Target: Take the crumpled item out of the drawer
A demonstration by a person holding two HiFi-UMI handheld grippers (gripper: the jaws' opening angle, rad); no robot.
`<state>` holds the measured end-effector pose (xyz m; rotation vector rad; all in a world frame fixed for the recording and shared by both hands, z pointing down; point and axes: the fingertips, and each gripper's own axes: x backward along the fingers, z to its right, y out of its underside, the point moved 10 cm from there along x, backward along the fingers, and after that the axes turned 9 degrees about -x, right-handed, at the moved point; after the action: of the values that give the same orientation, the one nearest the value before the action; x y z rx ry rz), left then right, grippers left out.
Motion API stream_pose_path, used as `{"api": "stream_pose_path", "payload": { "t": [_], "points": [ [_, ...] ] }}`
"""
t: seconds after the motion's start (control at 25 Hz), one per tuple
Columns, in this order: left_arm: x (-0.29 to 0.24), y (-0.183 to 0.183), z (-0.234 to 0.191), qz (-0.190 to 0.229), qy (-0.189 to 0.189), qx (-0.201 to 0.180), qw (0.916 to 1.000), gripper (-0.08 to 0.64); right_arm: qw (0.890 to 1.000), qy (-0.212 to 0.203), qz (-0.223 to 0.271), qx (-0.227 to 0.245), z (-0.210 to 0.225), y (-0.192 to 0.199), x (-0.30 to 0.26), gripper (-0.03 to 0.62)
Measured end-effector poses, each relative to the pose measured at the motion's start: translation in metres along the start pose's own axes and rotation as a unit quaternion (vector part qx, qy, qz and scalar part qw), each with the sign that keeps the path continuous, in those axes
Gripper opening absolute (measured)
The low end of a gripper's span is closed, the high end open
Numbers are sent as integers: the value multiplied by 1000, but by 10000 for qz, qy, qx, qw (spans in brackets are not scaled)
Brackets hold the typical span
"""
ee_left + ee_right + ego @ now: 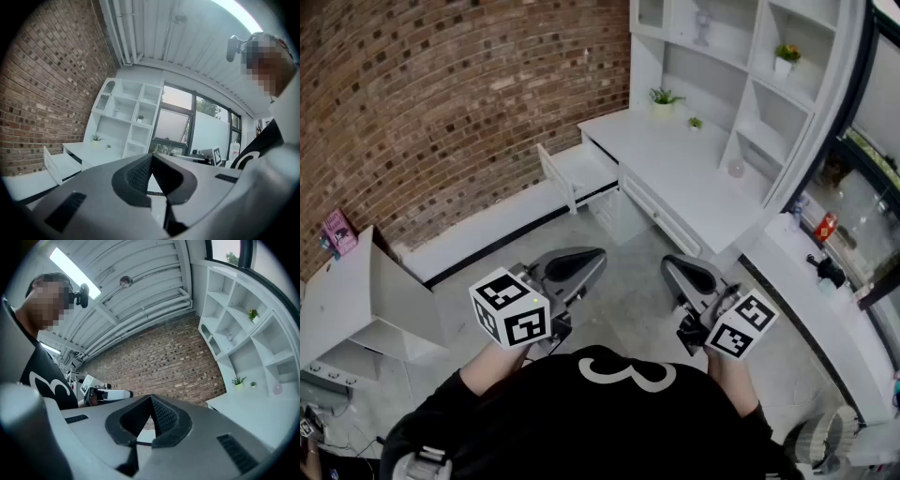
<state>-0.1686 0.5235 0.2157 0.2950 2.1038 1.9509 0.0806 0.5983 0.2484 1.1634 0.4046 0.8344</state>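
An open white drawer [579,174] sticks out from the left end of the white desk [675,159], well ahead of both grippers; it also shows as a drawer [57,167] at the lower left of the left gripper view. No crumpled item is visible; the drawer's inside is too small to make out. My left gripper [598,256] is held low near the person's body, jaws shut and empty, tips meeting [152,157]. My right gripper [668,263] is beside it, also shut with nothing between the pads [151,400], facing the brick wall.
A white shelf unit [750,84] with small potted plants [664,97] rises over the desk. A brick wall [441,94] runs along the back. A white cabinet [352,300] stands at the left. A window counter [806,272] with bottles runs along the right. Grey floor lies between me and the desk.
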Motion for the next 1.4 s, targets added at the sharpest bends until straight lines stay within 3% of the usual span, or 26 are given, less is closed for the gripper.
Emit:
{"api": "stream_pose_path", "payload": {
  "t": [0.12,0.28,0.48,0.72,1.04,1.4],
  "points": [
    [-13,2,3,-10,104,-19,9999,3,9996,30,125,-247,5,5,13,9],
    [-29,7,6,-23,203,63,9998,3,9991,320,189,-199,6,6,33,9],
    [-38,16,12,-74,301,273,9991,3,9990,392,185,-144,4,10,42,9],
    [-32,25,3,-117,117,308,9994,3,9992,298,216,-168,7,15,34,11],
    [-43,45,-38,-303,35,521,9982,3,9985,373,22,-404,44,32,5,11],
    [-79,53,-137,-335,-5,704,9970,3,9979,353,-186,-506,119,24,-75,11]
  ]
}}
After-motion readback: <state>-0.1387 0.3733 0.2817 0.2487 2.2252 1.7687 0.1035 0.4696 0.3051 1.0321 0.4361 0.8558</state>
